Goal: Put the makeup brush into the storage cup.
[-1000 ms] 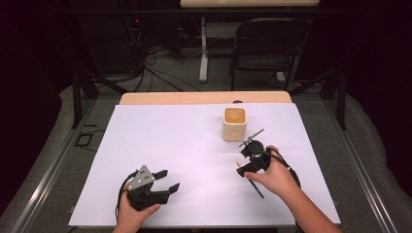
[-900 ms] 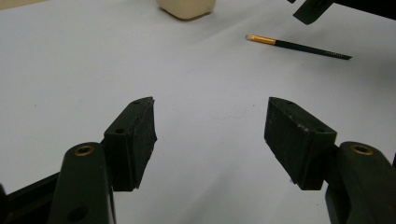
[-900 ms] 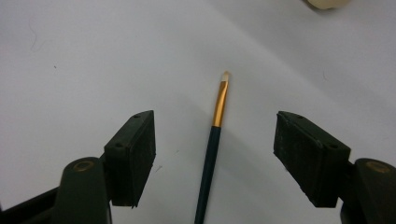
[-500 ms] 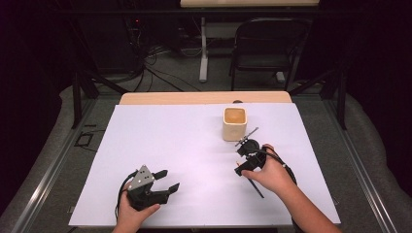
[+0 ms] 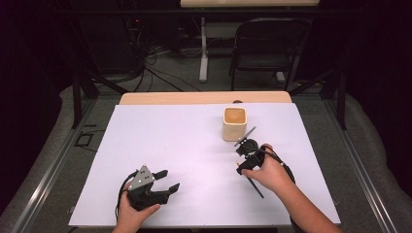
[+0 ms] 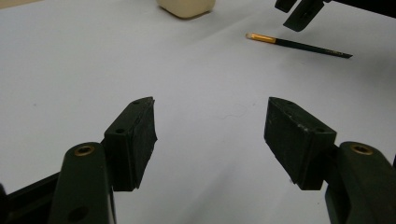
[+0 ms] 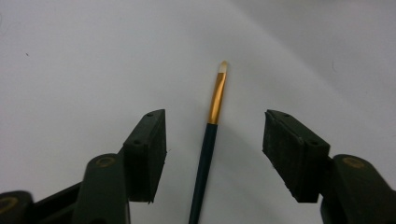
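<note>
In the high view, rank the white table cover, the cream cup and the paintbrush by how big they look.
1. white table cover, by far the largest.
2. cream cup.
3. paintbrush, long but thin and partly hidden under the hand.

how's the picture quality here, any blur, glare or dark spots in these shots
High view: the white table cover is evenly lit and the room behind falls into near black. Left gripper view: the paintbrush is fairly sharp, the cup is cropped at the top. Right gripper view: the brush's gold ferrule is crisp, with soft shadow at upper right.
</note>
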A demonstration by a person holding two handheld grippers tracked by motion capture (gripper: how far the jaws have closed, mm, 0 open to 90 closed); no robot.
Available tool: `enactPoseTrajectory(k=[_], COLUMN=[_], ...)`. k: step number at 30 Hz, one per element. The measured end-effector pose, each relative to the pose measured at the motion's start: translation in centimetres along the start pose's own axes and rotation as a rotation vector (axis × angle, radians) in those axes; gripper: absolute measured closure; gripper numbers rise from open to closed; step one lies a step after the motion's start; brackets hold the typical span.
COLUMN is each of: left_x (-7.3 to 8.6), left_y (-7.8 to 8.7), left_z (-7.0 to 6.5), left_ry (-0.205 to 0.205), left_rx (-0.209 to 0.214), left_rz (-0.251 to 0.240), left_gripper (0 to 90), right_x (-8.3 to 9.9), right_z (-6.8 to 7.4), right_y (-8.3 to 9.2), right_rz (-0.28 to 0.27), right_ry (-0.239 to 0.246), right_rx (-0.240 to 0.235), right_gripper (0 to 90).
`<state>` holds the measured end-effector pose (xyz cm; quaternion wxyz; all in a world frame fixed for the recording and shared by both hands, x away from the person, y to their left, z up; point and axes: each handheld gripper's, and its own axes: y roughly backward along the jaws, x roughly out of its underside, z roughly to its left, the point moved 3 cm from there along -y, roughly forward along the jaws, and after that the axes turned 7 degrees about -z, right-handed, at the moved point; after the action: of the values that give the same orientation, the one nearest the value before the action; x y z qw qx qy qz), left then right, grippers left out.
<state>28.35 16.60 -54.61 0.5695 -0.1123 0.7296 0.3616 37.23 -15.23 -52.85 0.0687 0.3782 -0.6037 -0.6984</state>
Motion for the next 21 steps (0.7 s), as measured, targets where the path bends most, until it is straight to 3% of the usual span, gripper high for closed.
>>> enactPoseTrajectory(k=[7,14,16,18,19,21], left_x=[0.0,0.01,0.03,0.03,0.03,0.03], left_y=[-0.02,-0.02,-0.05,-0.06,-0.06,-0.08], left_z=[0.0,0.02,0.01,0.01,0.01,0.0], left_ry=[-0.003,-0.005,-0.002,-0.001,-0.002,-0.003], left_rx=[-0.003,-0.002,0.001,0.002,0.002,0.0], left_rz=[0.003,0.004,0.001,0.002,0.002,0.002], left_gripper=[34.0,34.0,34.0,34.0,34.0,34.0], right_x=[0.01,-0.06,-0.03,-0.07,-0.03,-0.1], right_z=[-0.11,-0.19,-0.17,-0.22,-0.19,-0.27], right_y=[0.1,0.09,-0.17,-0.04,-0.34,-0.24], right_rz=[0.049,0.067,0.047,0.087,0.056,0.093], right_ry=[0.017,-0.011,-0.017,-0.019,-0.03,-0.029], right_rx=[0.014,0.005,0.008,0.01,0.007,0.006], right_gripper=[46.5,52.4,54.1,56.1,57.0,58.4])
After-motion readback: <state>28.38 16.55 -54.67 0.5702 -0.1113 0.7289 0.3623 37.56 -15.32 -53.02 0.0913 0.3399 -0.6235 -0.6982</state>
